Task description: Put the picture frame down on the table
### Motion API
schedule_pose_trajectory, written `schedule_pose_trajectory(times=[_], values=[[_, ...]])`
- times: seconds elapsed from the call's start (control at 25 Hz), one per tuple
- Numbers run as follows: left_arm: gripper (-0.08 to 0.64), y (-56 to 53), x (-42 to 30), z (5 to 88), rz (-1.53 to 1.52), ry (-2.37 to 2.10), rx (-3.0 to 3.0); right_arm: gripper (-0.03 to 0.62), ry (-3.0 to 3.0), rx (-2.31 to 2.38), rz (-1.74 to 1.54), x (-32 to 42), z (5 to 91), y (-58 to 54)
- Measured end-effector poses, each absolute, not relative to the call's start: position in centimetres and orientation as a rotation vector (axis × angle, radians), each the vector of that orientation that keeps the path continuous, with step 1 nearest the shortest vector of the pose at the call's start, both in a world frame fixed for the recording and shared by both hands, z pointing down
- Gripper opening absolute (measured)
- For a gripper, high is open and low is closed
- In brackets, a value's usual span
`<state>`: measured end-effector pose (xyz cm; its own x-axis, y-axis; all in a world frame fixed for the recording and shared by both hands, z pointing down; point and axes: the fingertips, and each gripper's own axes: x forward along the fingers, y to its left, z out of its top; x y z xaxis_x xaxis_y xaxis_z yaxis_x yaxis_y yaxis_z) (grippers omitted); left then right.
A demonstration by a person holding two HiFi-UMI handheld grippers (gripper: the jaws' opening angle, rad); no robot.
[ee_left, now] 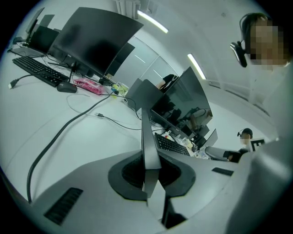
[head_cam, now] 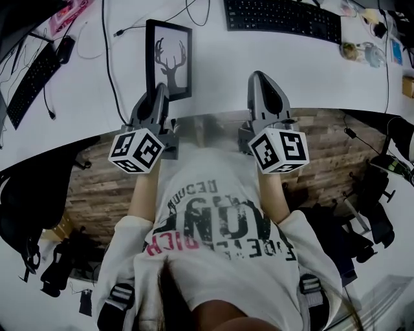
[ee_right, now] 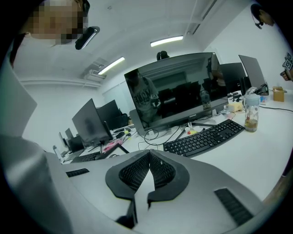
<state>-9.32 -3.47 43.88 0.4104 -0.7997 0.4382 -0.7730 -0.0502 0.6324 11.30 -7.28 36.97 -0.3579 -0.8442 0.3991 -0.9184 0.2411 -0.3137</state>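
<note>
Fingers [ee_left: 127,172] of the left gripper [ee_left: 151,159] are clamped on the picture frame [ee_left: 147,132], pinching its thin black edge between the dark pads, and that view shows the frame edge-on, rising straight out of the grip. From the head view the frame [head_cam: 169,58] stands upright over the near half of the white table [head_cam: 220,71], its antlered deer print facing the person, with the left gripper [head_cam: 160,94] holding it by the lower edge; whether that edge touches the table, I can't tell. Over on the right, the right gripper [head_cam: 259,77] hovers above the same near half of the table, its fingers [ee_right: 132,176] pressed together on nothing at all. Each gripper's marker cube, left [head_cam: 136,150] and right [head_cam: 278,150], hangs off the table's near edge, above the wooden floor [head_cam: 97,187]. A black cable [head_cam: 108,64] snakes across the table's left part. At the table's far side lies a black keyboard [head_cam: 281,19], with a monitor [ee_right: 178,87] behind it in the right gripper view. A second keyboard [head_cam: 31,81] sits on the table's left end.
</note>
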Motion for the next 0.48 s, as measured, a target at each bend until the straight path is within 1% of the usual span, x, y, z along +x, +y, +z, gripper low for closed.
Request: schedule_pose_trajectory(times=[0.32, 0.48], values=[[0.026, -3.7, -8.1, 45.1, -0.021, -1.334, 1.808, 0.001, -2.328, 1.694, 0.778, 11.3, 37.8, -7.0], [0.026, -3.7, -6.4, 45.7, 0.022, -1.312, 1.835, 0.001, -2.318, 1.695, 0.790, 11.4, 38.3, -6.7]])
